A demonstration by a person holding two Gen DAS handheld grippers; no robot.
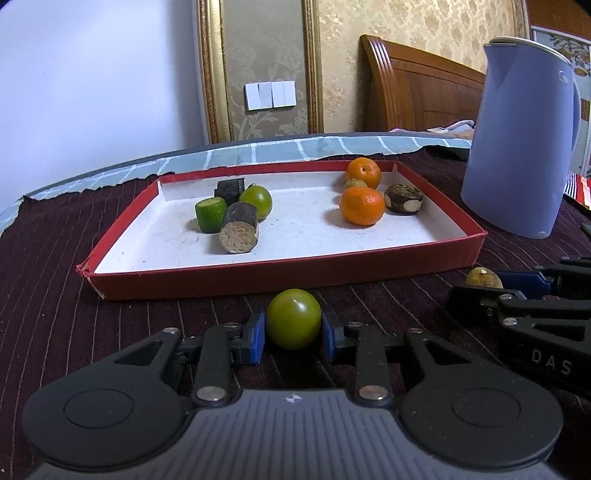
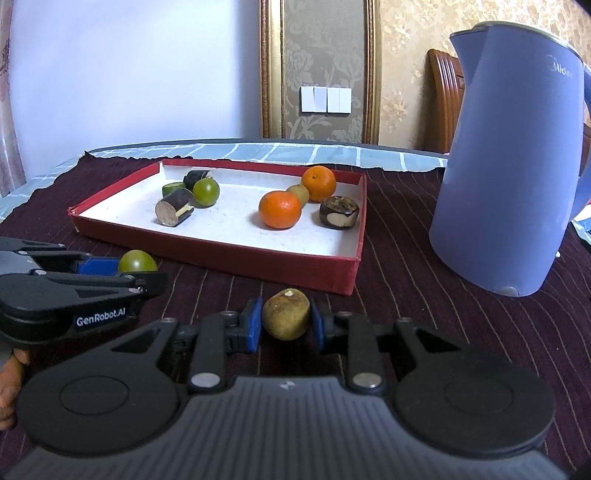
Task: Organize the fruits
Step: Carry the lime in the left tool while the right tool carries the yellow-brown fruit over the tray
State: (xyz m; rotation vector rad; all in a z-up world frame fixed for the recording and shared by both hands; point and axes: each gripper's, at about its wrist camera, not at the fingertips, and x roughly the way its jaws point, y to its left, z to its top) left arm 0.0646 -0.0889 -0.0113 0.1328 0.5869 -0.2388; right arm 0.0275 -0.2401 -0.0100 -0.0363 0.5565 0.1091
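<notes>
On dark cloth (image 1: 110,332), left hand-held gripper (image 1: 293,328) clamps green fruit (image 1: 293,319).

black claw (image 1: 293,338) linkages, blue pads (image 1: 255,338), silver rivets, ribbed grey housing, white genrobot.ai lettering on left claw (image 2: 122,271)

You've got a plain white wall (image 1: 92,74) on the left, beige floral wallpaper (image 1: 413,26) on the right, and a gold-framed panel (image 1: 264,55) between them carrying a white switch plate (image 1: 270,95). A wooden headboard (image 1: 417,88) stands behind the table. A dark striped cloth (image 2: 424,266) lies over a blue checked cover (image 2: 258,151). Lighting is soft and even.
</notes>
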